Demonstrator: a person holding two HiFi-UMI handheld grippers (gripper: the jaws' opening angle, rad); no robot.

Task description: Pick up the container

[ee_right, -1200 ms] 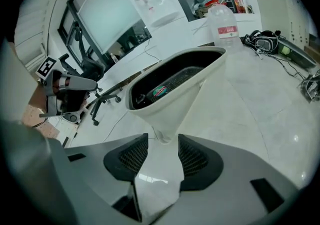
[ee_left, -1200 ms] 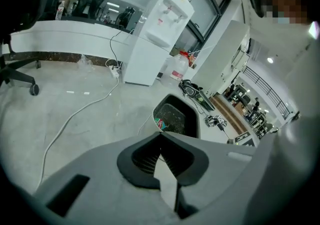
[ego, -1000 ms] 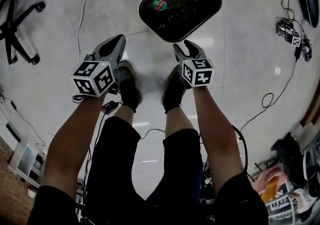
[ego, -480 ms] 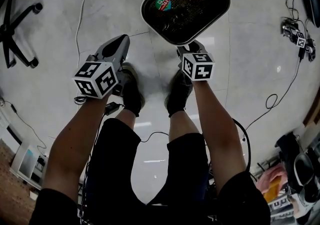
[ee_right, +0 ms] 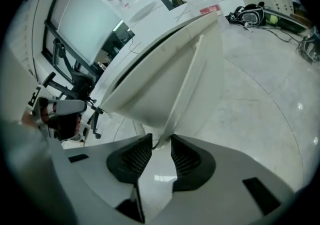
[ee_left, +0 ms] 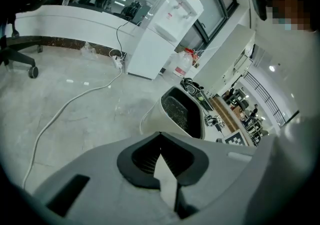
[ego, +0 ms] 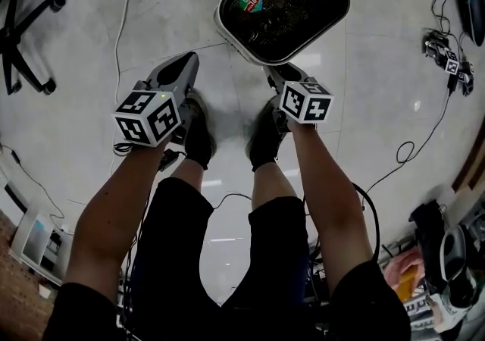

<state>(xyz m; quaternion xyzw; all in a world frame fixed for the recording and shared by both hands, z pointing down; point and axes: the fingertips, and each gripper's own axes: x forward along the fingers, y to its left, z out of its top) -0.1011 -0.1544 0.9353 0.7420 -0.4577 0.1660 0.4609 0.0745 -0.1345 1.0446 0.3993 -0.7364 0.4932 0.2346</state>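
The container (ego: 229, 31) is a white floor bin with a dark inside and a red-and-green packet (ego: 248, 0) in it. It stands just ahead of the person's feet. My right gripper (ego: 276, 70) is at its near rim. In the right gripper view the white rim (ee_right: 170, 69) comes down between the jaws of the right gripper (ee_right: 161, 145), which are closing, with a little gap still showing beside the pads. My left gripper (ego: 186, 64) hangs to the left of the bin, shut and empty. The left gripper view shows the bin (ee_left: 182, 114) beyond the left gripper (ee_left: 161, 141).
The person's two dark shoes (ego: 198, 135) stand just behind the bin. An office chair base (ego: 26, 21) is at the far left, and a white cable (ego: 132, 6) runs over the floor. Small devices and cords (ego: 447, 55) lie at the right. A water dispenser (ee_left: 167, 29) stands by the wall.
My right gripper has moved forward to the bin's near rim, which now sits between its jaws. The left gripper has barely moved.
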